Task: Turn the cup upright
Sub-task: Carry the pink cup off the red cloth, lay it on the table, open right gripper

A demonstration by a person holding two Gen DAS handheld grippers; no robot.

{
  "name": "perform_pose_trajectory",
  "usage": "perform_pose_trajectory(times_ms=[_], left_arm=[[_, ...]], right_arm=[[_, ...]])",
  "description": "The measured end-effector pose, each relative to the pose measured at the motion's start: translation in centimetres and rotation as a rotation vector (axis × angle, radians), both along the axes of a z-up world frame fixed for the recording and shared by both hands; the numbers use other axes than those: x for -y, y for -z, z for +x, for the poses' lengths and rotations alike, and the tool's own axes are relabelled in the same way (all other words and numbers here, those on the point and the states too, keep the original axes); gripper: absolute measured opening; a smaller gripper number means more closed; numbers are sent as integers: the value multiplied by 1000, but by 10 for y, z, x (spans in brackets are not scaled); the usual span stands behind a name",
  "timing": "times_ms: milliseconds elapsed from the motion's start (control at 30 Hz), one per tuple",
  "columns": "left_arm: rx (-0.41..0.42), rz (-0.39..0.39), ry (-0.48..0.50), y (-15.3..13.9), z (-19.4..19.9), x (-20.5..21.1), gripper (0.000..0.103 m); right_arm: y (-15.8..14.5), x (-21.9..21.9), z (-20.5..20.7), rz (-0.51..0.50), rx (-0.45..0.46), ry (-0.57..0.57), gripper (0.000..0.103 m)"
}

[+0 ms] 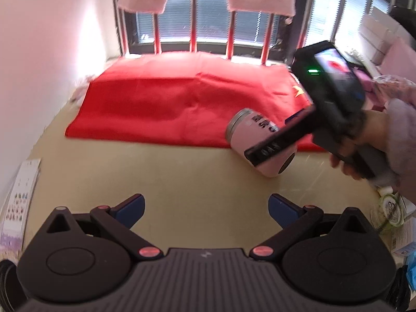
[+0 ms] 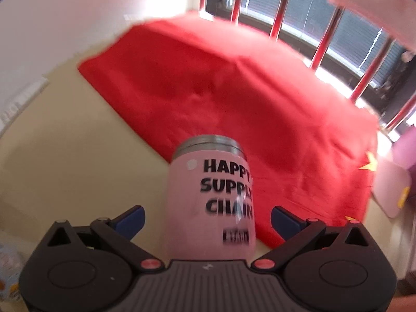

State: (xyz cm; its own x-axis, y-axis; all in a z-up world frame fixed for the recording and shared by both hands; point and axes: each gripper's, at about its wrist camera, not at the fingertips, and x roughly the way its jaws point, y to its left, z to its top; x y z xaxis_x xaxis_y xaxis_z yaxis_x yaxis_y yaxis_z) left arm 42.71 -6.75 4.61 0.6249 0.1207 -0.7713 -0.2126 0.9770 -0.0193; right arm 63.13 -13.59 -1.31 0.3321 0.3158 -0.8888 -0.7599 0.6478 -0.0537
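Observation:
A pink cup [image 1: 257, 143] with black lettering and a metal rim lies tilted on its side at the edge of the red cloth [image 1: 182, 104], rim pointing far left. My right gripper [image 1: 270, 148] reaches around it from the right. In the right wrist view the cup [image 2: 210, 195] lies between the two blue-tipped fingers [image 2: 130, 221], with gaps on both sides, so the right gripper [image 2: 206, 221] is open. My left gripper [image 1: 206, 208] is open and empty over the beige table [image 1: 156, 176], nearer to me than the cup.
A red flag cloth covers the far half of the table up to a barred window [image 1: 208, 26]. A white wall [image 1: 39, 65] runs along the left. A printed sheet [image 1: 18, 202] lies at the left edge. Small packages [image 1: 390, 213] sit at the right.

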Motion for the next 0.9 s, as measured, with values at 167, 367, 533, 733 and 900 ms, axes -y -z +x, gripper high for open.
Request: perform_pose_trajectory(times_ms=[167,367,533,733,900], left_arm=[[-34,-13,-34,-3,-1,-4,103],[-34,-8,-64,-29,-27,3,103],[-58,-8,-113,-48,-64,18,103],[-61,-16,-72,-64,-96,38,103],[-76,-11,2,-61,-109,47,103]], right_arm=[[28,-14,21,-33,-104,36,83],[-11,27,-42,17,-98,-79,83],[-25,69,-130,-38,-102,-203,83],[-11,91,-208,-74,-161,-215,83],[1,87,-233,-93,-135,-196,83]])
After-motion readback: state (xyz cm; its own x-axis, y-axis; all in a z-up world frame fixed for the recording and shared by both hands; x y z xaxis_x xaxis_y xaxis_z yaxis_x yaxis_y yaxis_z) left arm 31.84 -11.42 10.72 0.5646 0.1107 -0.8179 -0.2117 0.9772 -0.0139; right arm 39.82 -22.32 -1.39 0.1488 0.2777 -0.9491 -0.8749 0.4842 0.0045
